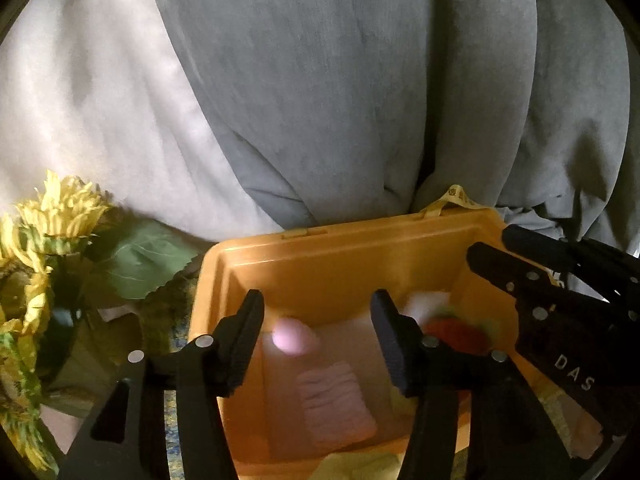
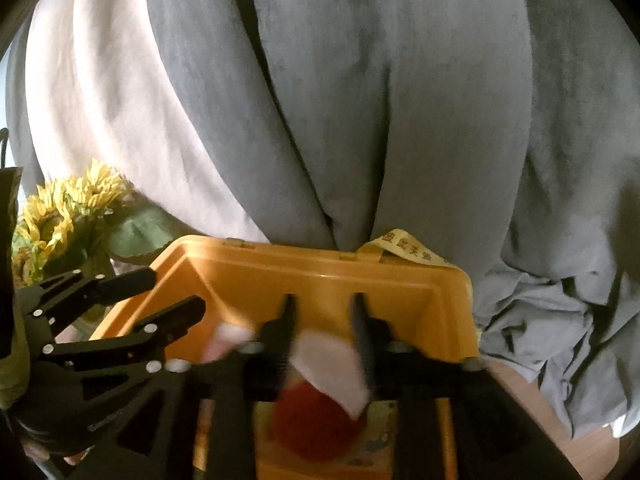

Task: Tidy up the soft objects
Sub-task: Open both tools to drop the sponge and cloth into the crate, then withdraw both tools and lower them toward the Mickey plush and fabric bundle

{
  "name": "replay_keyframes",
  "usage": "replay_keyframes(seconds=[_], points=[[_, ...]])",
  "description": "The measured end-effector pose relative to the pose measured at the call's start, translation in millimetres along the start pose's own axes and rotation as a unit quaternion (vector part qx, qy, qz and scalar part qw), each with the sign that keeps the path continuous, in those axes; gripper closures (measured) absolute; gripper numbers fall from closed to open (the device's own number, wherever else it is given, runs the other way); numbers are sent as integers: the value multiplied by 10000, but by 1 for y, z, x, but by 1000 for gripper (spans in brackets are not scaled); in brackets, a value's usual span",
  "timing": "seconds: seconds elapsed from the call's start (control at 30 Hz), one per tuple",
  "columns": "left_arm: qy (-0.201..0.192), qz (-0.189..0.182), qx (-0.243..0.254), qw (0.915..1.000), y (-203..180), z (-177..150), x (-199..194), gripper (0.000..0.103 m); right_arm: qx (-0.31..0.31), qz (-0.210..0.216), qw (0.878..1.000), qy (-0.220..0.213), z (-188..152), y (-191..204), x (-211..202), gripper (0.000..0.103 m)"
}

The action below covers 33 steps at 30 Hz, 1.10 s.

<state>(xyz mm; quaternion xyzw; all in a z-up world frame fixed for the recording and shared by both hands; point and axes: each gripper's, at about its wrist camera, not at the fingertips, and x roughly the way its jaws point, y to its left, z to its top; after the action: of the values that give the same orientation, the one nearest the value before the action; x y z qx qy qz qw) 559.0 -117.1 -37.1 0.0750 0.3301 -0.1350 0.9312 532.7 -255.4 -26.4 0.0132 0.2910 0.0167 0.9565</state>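
— What hangs behind everything?
— Grey curtains (image 1: 340, 92) in heavy folds, with a paler, whitish drape (image 1: 92, 112) to their left; the grey cloth bunches low at the right.
— Anything else around?
— Artificial sunflowers (image 1: 44, 232) with broad green leaves at the left. A bit of tan floor (image 2: 532, 404) shows at lower right.
— And the light?
— Soft, falling brightest on the pale drape.

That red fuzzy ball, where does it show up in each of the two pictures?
Left wrist view: the red ball lies in the yellow bin, right of centre, just beyond the left gripper and partly hidden by one of its fingers.
Right wrist view: it sits low in the middle, blurred, below a white piece between the right gripper's fingers.
Shared landmark: the sunflowers, left of the bin.
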Motion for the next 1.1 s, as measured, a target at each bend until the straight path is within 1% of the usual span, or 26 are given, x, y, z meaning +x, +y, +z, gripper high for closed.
replay_keyframes(seconds=[0.17,0.33,0.43,0.63,0.67,0.7,0.73,0.87,0.97,1.1], points=[[-191,156,17,9997,0,0,-21,43,147,-33,9999,-25,-1,-4,-10,65],[-362,309,17,9989,1,0,-50,38,265,-63,9995,-179,-1,-4,-31,59],[-441,344,-83,9984,3,-2,-65,35,303,-21,9992,-256,1,-1,-45,57],[-588,447,-270,9969,7,-9,-100,33,277,142,9984,-473,0,12,-74,56],[-612,447,-279,9967,7,-10,-104,32,266,167,9982,-519,0,14,-79,55],[-632,482,-295,9964,8,-11,-109,32,261,170,9980,-552,-1,16,-83,51],[-649,509,-301,9961,9,-13,-114,32,247,183,9977,-611,-2,18,-89,49],[-671,590,-328,9955,13,-19,-129,30,158,185,9973,-693,-5,28,-101,48],[-693,688,-350,9946,14,-26,-138,28,158,224,9970,-718,-9,32,-109,44],[-644,802,-364,9940,17,-36,-145,28,89,238,9971,-723,-16,39,-115,43]])
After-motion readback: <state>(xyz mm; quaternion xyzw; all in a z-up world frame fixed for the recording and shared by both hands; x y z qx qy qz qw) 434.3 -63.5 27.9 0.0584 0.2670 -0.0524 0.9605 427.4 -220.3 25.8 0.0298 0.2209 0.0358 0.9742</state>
